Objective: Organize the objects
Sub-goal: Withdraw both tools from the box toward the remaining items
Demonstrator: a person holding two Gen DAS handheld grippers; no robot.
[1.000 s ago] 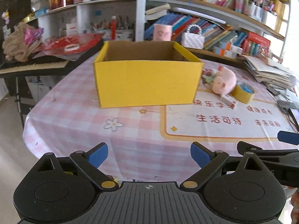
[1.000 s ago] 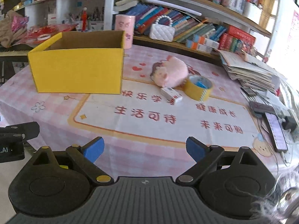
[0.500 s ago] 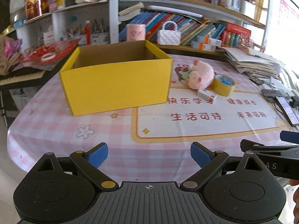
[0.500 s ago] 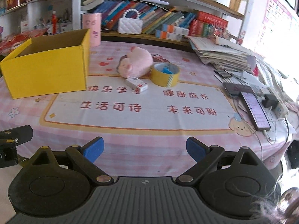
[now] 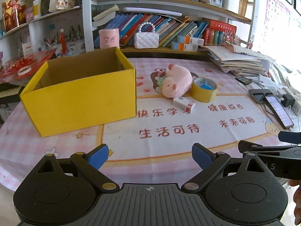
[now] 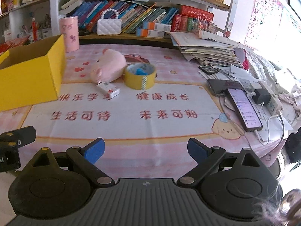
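An open yellow cardboard box (image 5: 80,98) (image 6: 30,75) stands on the left of the pink checked tablecloth; what I see of its inside is bare. To its right lie a pink plush pig (image 5: 176,81) (image 6: 109,67), a yellow tape roll (image 5: 204,89) (image 6: 140,76) and a small white and red carton (image 5: 183,103) (image 6: 108,90). My left gripper (image 5: 150,155) hangs open over the table's near edge, nothing between its blue pads. My right gripper (image 6: 145,149) is open too, further right, and its side shows in the left wrist view (image 5: 278,150).
Bookshelves (image 5: 169,26) line the far side behind a pink cup (image 5: 109,37) and a white quilted purse (image 5: 146,40). A paper stack (image 6: 208,50) sits back right. Phones (image 6: 242,109), a charger and cables lie along the right edge.
Both grippers have swung right and moved in over the table; the box has slid left in both views and the toys, tape and phones have come closer. Both stay open.
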